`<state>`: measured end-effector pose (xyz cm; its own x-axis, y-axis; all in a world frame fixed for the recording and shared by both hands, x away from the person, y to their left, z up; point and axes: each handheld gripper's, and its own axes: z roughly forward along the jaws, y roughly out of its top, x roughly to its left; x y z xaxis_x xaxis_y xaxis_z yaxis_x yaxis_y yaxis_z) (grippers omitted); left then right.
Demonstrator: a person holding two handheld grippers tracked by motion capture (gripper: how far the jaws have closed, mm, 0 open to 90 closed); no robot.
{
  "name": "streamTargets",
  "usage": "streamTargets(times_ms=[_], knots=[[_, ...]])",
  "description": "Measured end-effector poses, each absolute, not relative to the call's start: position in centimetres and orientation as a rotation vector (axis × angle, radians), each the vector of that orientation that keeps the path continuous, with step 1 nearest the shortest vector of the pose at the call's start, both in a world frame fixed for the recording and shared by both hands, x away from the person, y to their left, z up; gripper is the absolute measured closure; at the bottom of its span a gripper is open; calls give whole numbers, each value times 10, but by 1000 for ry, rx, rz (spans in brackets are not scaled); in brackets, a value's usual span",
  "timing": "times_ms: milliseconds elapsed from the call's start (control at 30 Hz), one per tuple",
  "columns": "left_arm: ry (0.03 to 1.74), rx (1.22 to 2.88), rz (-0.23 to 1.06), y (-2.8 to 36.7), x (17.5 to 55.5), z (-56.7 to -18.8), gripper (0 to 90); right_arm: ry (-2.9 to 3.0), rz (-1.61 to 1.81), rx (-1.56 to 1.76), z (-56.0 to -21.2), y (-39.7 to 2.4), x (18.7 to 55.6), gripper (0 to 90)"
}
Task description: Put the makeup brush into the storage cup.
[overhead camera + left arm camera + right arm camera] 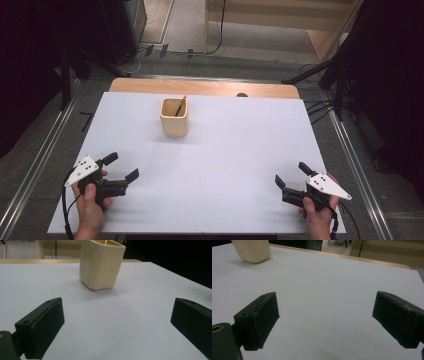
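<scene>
One cream, square-sided ceramic cup (174, 118) stands on the white table sheet (240, 150), far side, with a thin dark pencil (180, 106) leaning inside. Left gripper (121, 166) and right gripper (291, 173) gape wide, empty, well apart from it.

In the high view we see just the upper part of the pencil (180, 106); the cup (174, 117) hides the rest. The left gripper view cuts off the cup's (102, 265) rim at the top edge, leaving a sliver of the pencil (106, 241), and its right jaw runs off the right edge. In the right gripper view we get only the cup's (252, 250) lower part at the far left. A small dark thing (242, 94) on the tabletop's (215, 170) far edge is too small to tell.
</scene>
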<state>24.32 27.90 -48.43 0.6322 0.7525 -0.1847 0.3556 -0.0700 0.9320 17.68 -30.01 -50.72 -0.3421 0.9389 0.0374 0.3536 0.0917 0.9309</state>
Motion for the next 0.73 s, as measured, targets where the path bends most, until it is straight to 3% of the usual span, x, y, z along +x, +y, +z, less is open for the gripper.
streamTargets(times_ms=[433, 733], knots=[[969, 1588, 419, 317, 232, -485, 0, 1710, 1192, 1275, -505, -306, 172, 113], [945, 1619, 419, 310, 234, -488, 0, 1702, 1212, 1267, -503, -304, 171, 105]])
